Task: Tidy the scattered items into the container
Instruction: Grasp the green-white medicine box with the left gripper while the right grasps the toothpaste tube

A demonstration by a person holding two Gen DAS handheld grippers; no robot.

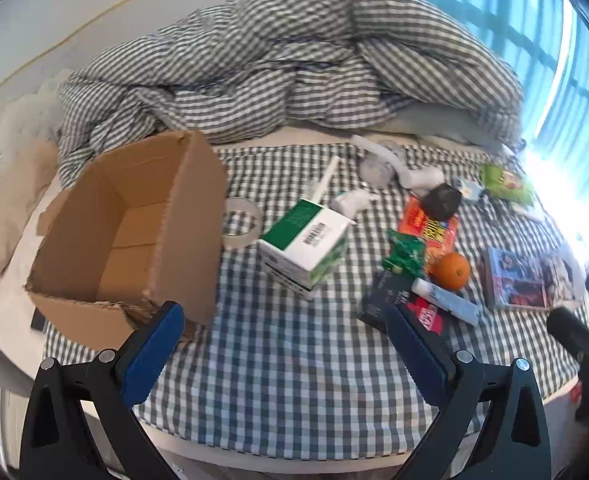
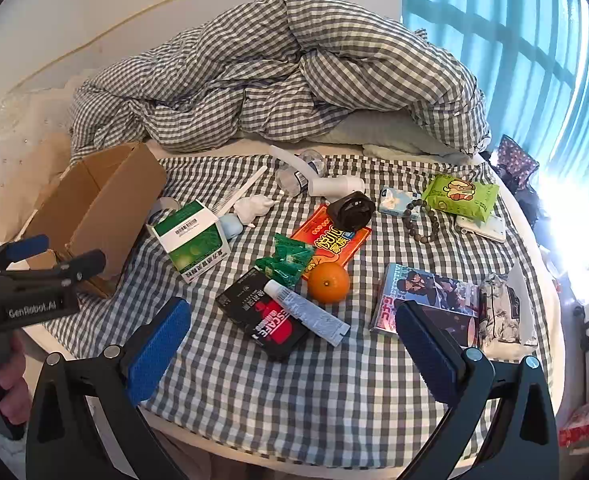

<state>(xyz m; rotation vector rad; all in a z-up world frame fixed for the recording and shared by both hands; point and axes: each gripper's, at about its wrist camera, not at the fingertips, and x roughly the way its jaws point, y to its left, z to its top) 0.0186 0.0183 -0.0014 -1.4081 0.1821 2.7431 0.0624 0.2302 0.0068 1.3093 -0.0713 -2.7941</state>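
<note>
An open cardboard box (image 1: pixel 134 236) stands on the checked bed at the left; it also shows in the right wrist view (image 2: pixel 102 204). Scattered items lie to its right: a green-and-white carton (image 1: pixel 306 244) (image 2: pixel 190 240), a tape roll (image 1: pixel 240 222), an orange (image 1: pixel 451 271) (image 2: pixel 328 282), a white tube (image 1: pixel 446 300) (image 2: pixel 306 312), a black-and-red packet (image 2: pixel 262 316) and a picture booklet (image 2: pixel 430 304). My left gripper (image 1: pixel 284 326) is open and empty above the sheet. My right gripper (image 2: pixel 294 324) is open and empty above the tube and packet.
A bunched checked duvet (image 1: pixel 286 64) fills the back of the bed. A comb (image 2: pixel 240 194), a white figurine (image 2: pixel 252 208), a bead bracelet (image 2: pixel 414 210), a green wipes pack (image 2: pixel 460 194) and a phone (image 2: pixel 482 226) lie further back. A window (image 2: pixel 514 48) is at the right.
</note>
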